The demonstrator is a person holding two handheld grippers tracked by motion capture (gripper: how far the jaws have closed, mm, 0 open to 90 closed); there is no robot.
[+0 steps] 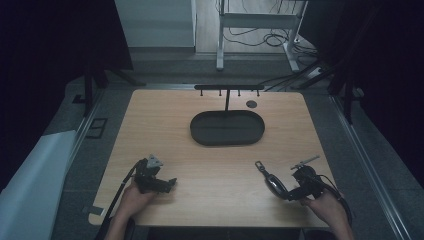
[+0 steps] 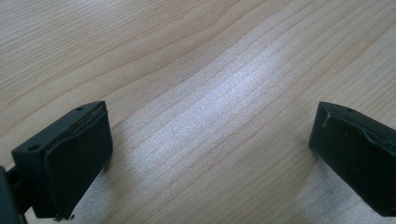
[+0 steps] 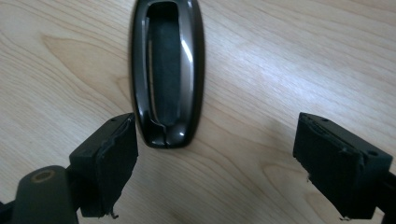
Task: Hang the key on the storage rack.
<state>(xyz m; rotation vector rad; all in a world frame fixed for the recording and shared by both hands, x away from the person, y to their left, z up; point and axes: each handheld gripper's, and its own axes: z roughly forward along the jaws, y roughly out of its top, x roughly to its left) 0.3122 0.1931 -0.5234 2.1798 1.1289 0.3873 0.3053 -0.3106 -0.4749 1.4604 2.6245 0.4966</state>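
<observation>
Cropping the dark glossy oblong object (image 3: 167, 70) at its top, both claws gape wide, empty.

Light wood-grain rectangular table (image 1: 210, 150) carries all items. A black oval shallow tray (image 1: 227, 128) lies on it, well beyond both hand-held grippers, toward the far edge. A black stand with a crossbar of small hooks (image 1: 228, 91) rises just behind the tray. A small dark round disc (image 1: 251, 104) sits beside the stand's post. A glossy dark elongated oval object (image 3: 167, 74) lies flat on the wood directly ahead of the right gripper (image 3: 215, 156), nearer its left jaw.
</observation>
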